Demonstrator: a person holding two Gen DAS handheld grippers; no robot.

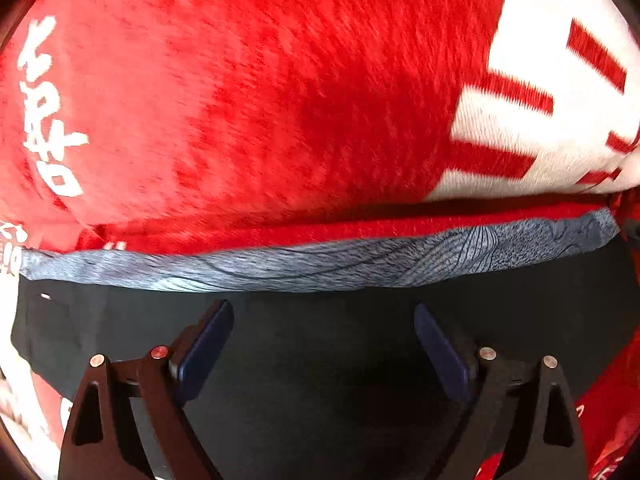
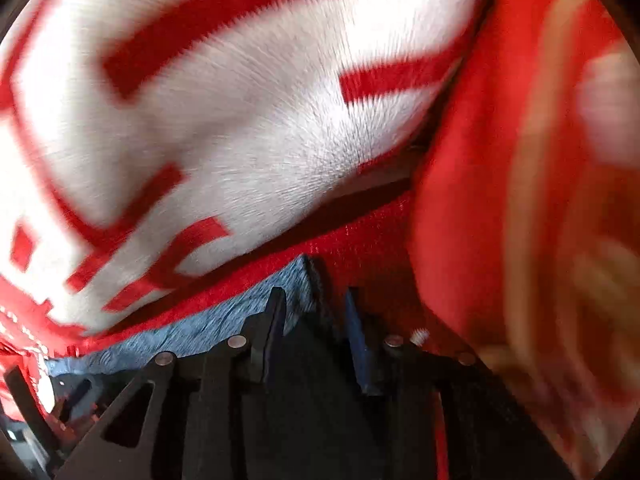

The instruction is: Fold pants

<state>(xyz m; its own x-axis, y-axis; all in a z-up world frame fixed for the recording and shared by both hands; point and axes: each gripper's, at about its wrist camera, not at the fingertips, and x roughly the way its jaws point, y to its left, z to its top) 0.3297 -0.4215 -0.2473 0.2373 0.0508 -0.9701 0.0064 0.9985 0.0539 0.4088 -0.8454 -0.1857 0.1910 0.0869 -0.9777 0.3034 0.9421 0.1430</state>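
Note:
Black pants (image 1: 320, 340) with a blue-grey patterned waistband (image 1: 320, 264) lie on a red and white blanket (image 1: 280, 100). My left gripper (image 1: 324, 312) is open, its blue pads apart just above the black cloth, a little short of the waistband, holding nothing. In the right wrist view my right gripper (image 2: 316, 304) has its jaws narrowly apart around the corner of the pants (image 2: 320, 360), where the waistband (image 2: 224, 328) ends. The view is blurred, so the grip is not clear.
The fluffy red blanket with white characters (image 1: 44, 112) and white patches (image 2: 240, 120) bulges up right behind the waistband. Red cloth (image 2: 500, 200) rises at the right of the right gripper.

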